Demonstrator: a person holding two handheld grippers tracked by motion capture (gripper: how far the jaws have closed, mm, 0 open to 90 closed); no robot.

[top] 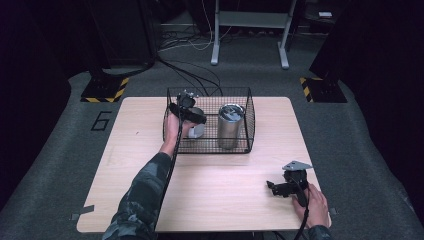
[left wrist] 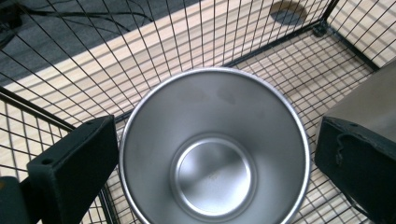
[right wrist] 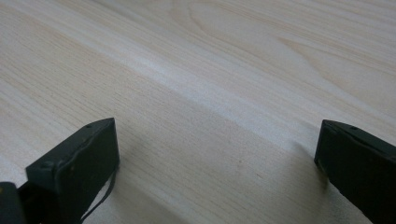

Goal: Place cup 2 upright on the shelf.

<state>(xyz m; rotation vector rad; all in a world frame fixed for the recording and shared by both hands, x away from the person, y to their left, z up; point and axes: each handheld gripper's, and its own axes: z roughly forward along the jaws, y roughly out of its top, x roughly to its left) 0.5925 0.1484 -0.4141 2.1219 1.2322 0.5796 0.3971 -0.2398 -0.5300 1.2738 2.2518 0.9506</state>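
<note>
We see the left hand-held gripper [top: 186, 106] held over the left part of a black wire basket [top: 245, 145] that stands at the far middle of the wooden surface [top: 220, 175]. In the left gripper view its 2 jaws are spread wide, 1 on each side of an empty steel cup [left wrist: 212, 154], and neither jaw touches the rim. The cup stands upright on the basket floor, its open mouth toward the camera. Just beside it, to the right inside the same basket, stands a taller steel tumbler [top: 230, 126], also upright. The right hand-held gripper [top: 280, 188] rests low near the surface's near right corner, well apart from the basket; its jaws are spread with bare wood between them.
</note>
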